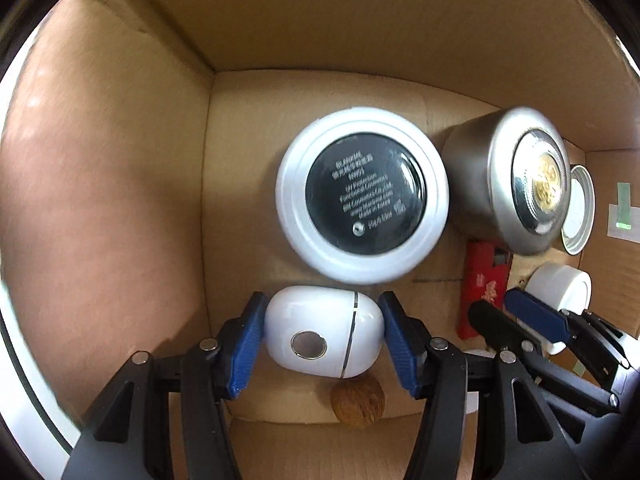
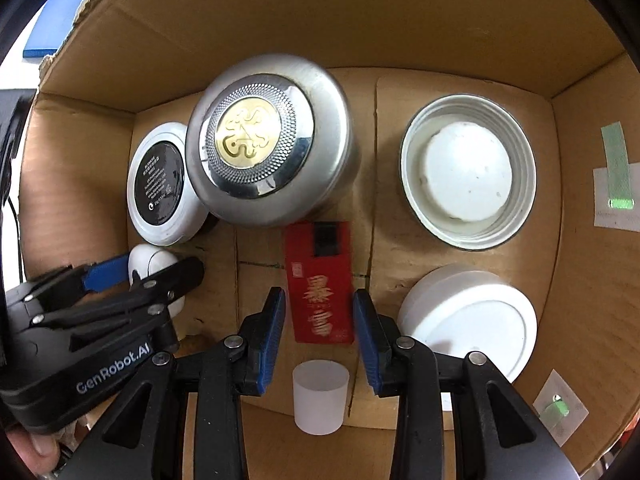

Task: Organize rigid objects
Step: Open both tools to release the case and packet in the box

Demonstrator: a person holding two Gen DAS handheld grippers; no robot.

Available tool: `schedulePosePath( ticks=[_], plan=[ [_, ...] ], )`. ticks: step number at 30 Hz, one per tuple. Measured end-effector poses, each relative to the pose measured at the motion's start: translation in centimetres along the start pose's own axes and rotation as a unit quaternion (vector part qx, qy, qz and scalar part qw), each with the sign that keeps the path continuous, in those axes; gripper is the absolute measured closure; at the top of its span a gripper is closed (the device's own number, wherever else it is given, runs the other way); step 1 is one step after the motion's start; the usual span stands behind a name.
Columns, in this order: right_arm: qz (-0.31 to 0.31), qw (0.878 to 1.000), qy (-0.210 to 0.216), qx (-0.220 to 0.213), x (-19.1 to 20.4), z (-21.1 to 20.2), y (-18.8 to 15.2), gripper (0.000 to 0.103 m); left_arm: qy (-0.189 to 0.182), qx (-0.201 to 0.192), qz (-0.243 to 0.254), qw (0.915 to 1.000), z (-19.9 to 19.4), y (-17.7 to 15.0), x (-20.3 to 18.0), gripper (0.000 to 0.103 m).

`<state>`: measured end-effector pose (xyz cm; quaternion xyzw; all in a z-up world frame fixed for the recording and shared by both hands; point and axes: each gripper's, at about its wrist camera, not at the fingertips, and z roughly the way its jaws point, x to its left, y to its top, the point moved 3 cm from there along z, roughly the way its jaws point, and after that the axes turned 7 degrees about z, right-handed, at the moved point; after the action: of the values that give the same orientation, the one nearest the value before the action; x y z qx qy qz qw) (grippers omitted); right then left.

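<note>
Both grippers are down inside a cardboard box [image 1: 120, 184]. My left gripper [image 1: 324, 330] has its blue pads against both ends of a white egg-shaped case [image 1: 322, 330] resting on the box floor. It also shows in the right wrist view [image 2: 150, 260] behind the left gripper [image 2: 132, 276]. My right gripper [image 2: 320, 326] is open, its pads either side of a red card box [image 2: 320, 280] lying flat, with small gaps. In the left wrist view the right gripper [image 1: 508, 312] sits over the red box [image 1: 482, 280].
A white compact with black label [image 1: 362, 196] and a silver tin with gold emblem [image 2: 264, 148] lie at the back. An open metal lid [image 2: 468, 180], a white jar [image 2: 468, 320], a small white cup [image 2: 320, 396] and a walnut [image 1: 358, 400] also lie in the box.
</note>
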<state>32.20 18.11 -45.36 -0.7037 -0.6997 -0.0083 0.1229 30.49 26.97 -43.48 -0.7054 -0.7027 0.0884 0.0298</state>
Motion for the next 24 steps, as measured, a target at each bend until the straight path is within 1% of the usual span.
schedulePosePath(
  ticks=[1,4,8,10,11,12,13,14,15,17,19,20,21,22,23,24],
  plan=[
    [-0.001,1.0,-0.002,-0.001,0.1,-0.2,-0.2,0.064,-0.001,-0.002,-0.003,1.0,-0.3,-0.4,-0.5,0.048],
    [-0.007,1.0,-0.005,-0.008,0.4,-1.3,-0.8,0.062,-0.007,-0.011,-0.014,0.9998,-1.3,-1.2,-0.3,0.048],
    [-0.015,0.999,-0.018,-0.022,0.6,-3.4,-1.9,0.053,-0.007,-0.027,-0.018,0.9995,-3.2,-2.6,-0.4,0.044],
    [-0.014,0.999,-0.019,-0.028,0.5,-4.6,-2.6,0.048,-0.006,-0.037,-0.022,0.999,-4.4,-3.3,-0.5,0.039],
    [-0.013,0.999,-0.022,-0.033,0.3,-5.3,-2.8,0.042,-0.003,-0.043,-0.023,0.9988,-5.0,-3.8,-0.4,0.032],
    [-0.011,0.999,-0.024,-0.039,-0.1,-6.1,-3.2,0.038,0.002,-0.053,-0.025,0.9983,-5.7,-4.3,-0.5,0.023],
    [-0.01,0.999,-0.024,-0.048,-0.3,-7.0,-3.7,0.036,0.004,-0.06,-0.025,0.9978,-6.3,-4.8,-0.5,0.02],
    [-0.009,0.998,-0.027,-0.052,-0.5,-7.6,-4.0,0.03,0.005,-0.069,-0.025,0.9973,-7.1,-5.4,-0.7,0.016],
    [-0.007,0.998,-0.033,-0.059,-0.8,-8.4,-4.5,0.026,0.003,-0.079,-0.027,0.9965,-7.7,-6.1,-1.1,0.015],
    [-0.005,0.997,-0.035,-0.069,-1.2,-9.6,-5.5,0.023,0.005,-0.094,-0.028,0.9952,-9.2,-7.2,-1.1,0.013],
    [-0.004,0.996,-0.046,-0.075,-1.8,-10.6,-6.6,0.019,0.006,-0.108,-0.027,0.9937,-10.4,-7.8,-1.4,0.0],
    [-0.003,0.996,-0.046,-0.077,-2.2,-11.2,-6.7,0.019,0.01,-0.117,-0.026,0.9928,-10.9,-8.4,-1.7,0.0],
    [-0.001,0.996,-0.046,-0.078,-2.5,-11.7,-7.0,0.016,0.013,-0.125,-0.025,0.9918,-11.6,-8.7,-1.9,0.0],
    [0.001,0.996,-0.049,-0.077,-2.9,-12.0,-7.3,0.012,0.016,-0.13,-0.022,0.9911,-12.7,-8.2,-1.9,0.0],
    [0.003,0.996,-0.047,-0.076,-3.6,-12.9,-6.9,0.004,0.022,-0.135,-0.019,0.9905,-13.2,-8.6,-2.3,0.0],
    [0.004,0.996,-0.042,-0.077,-4.0,-13.3,-7.2,0.0,0.027,-0.142,-0.016,0.9894,-13.8,-8.9,-2.7,0.0]
  ],
)
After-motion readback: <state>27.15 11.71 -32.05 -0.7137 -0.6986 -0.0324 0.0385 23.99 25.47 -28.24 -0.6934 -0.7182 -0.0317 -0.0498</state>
